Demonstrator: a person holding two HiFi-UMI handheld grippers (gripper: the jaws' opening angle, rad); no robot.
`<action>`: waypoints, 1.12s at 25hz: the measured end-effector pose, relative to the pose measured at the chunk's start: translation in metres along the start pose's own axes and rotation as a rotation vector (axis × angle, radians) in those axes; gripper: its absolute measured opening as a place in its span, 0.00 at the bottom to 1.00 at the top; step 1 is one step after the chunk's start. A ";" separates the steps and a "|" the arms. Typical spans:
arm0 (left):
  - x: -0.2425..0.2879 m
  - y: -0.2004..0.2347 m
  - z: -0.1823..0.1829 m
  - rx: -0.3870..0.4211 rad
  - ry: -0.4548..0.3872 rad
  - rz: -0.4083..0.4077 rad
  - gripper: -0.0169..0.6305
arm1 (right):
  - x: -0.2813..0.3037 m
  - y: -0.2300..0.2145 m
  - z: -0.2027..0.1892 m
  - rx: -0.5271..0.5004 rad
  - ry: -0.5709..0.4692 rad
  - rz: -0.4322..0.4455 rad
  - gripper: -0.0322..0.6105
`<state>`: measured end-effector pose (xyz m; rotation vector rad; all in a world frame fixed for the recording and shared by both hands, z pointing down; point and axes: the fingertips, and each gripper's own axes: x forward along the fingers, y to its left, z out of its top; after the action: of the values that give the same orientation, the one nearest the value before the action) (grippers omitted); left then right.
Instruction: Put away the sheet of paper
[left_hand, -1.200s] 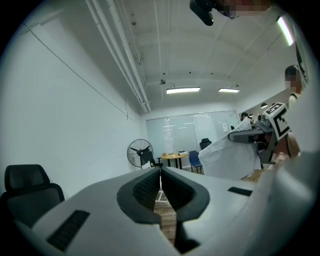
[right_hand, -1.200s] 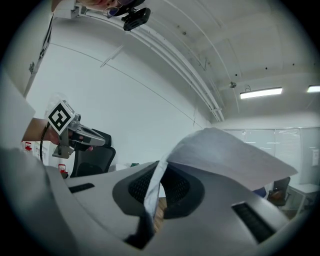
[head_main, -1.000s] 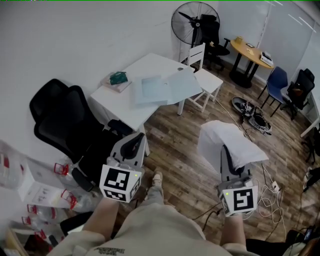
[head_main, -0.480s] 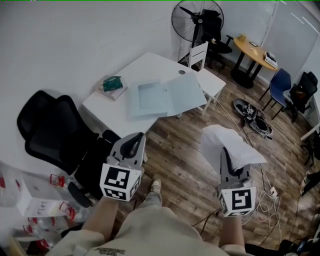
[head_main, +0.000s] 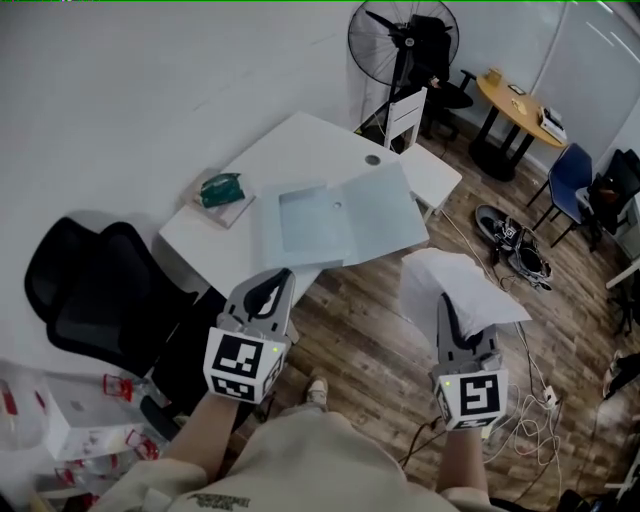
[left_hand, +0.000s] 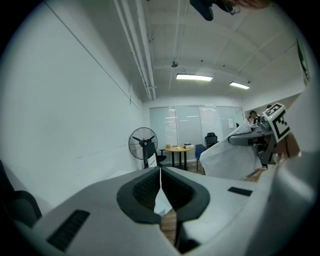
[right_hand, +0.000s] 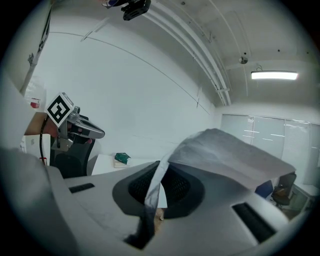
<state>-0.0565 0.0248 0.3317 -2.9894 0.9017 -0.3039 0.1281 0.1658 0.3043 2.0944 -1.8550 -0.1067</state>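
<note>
A white sheet of paper (head_main: 455, 285) hangs in the air above the wooden floor, with my right gripper (head_main: 452, 308) shut on its near edge. In the right gripper view the paper (right_hand: 235, 152) runs down between the closed jaws and drapes over the right one. My left gripper (head_main: 264, 295) is shut and holds nothing; it is raised in front of the white table (head_main: 280, 160). An open pale blue folder (head_main: 340, 215) lies on that table, partly over its near edge. In the left gripper view the paper (left_hand: 225, 157) and the right gripper show at the right.
A green item on a book (head_main: 222, 192) lies at the table's left end. A black office chair (head_main: 95, 290) stands left of the table, a white chair (head_main: 425, 165) and a standing fan (head_main: 400, 40) beyond it. Cables (head_main: 520, 410) and bags (head_main: 515, 240) lie on the floor at right.
The view has shifted so the table and folder sit closer and more central. Both grippers keep their places in the view, the right one still on the paper.
</note>
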 end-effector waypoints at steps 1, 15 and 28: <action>0.007 0.005 0.001 0.001 0.001 -0.004 0.06 | 0.011 -0.001 0.000 -0.002 0.003 0.004 0.09; 0.069 0.078 0.010 0.034 0.005 0.039 0.06 | 0.126 -0.003 0.009 -0.085 0.045 0.067 0.09; 0.105 0.120 -0.009 -0.013 0.047 0.150 0.06 | 0.207 0.003 -0.005 -0.111 0.063 0.210 0.09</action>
<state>-0.0381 -0.1324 0.3522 -2.9154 1.1294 -0.3680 0.1564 -0.0352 0.3446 1.7984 -1.9701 -0.0892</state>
